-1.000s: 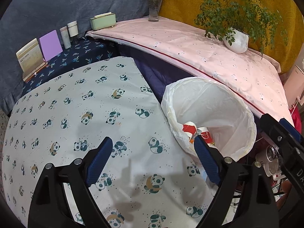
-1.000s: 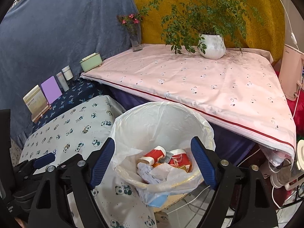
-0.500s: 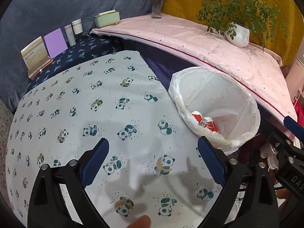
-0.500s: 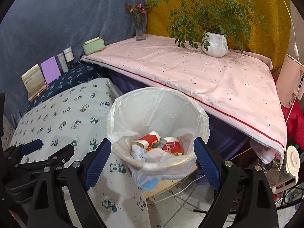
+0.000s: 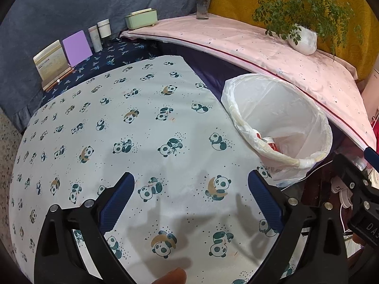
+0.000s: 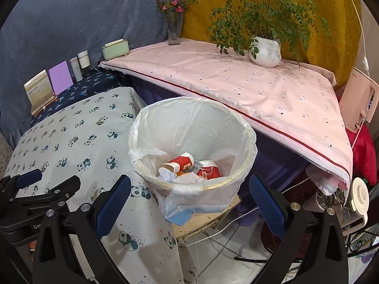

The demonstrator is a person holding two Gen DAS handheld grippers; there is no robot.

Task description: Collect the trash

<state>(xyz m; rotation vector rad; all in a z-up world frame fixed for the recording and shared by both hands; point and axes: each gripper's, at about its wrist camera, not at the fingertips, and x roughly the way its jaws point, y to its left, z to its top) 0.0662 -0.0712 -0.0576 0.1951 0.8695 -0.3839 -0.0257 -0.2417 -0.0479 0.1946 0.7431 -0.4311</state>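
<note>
Both grippers have drawn back since a second ago: I see more panda-print cloth (image 5: 146,127) ahead of my left gripper (image 5: 190,200), and the lined bin (image 6: 193,142) sits higher between my right gripper's (image 6: 189,200) blue pads. Both sets of jaws have just been opening and now stand wide apart with nothing between them. The trash lies inside the bin, which stands just off the panda cloth's right edge, below the pink-covered table (image 6: 248,87). From the right wrist I count two red paper cups (image 6: 177,163) on crumpled white paper; the left wrist shows only a red sliver behind the bin's near wall. One potted plant (image 6: 265,52) and one flower vase (image 6: 174,30) stand along the pink table's far edge. Only the left view shows a fingertip (image 5: 173,275) at the bottom; only the right shows the white appliance (image 6: 358,99).
</note>
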